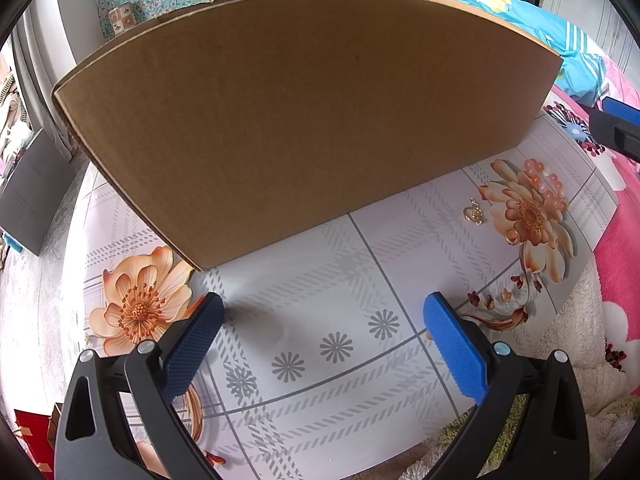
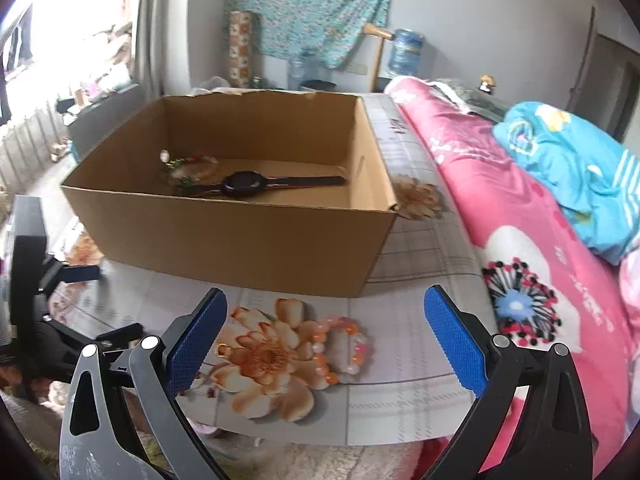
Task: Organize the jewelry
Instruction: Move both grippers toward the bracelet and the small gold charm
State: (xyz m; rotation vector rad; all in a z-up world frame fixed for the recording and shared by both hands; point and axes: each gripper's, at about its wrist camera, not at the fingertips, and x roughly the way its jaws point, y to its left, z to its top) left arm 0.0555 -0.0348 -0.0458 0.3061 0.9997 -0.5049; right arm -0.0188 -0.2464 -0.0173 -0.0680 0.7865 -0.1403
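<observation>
Floral table — cardboard box, gold pendant, bead bracelet.

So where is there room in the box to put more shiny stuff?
The cardboard box has bare floor on its right side, between the black watch strap end and the right wall. The left back corner is crowded: a beaded bracelet lies there against the watch. On the table, bare cloth lies between the box and the left gripper.

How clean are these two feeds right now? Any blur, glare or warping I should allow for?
Left wrist view: sharp, but the fisheye bows the cardboard box into an arc. Right wrist view: slightly smeared all over, blown-out window glare at upper left, yet the watch inside the box and the bead bracelet stay readable.
</observation>
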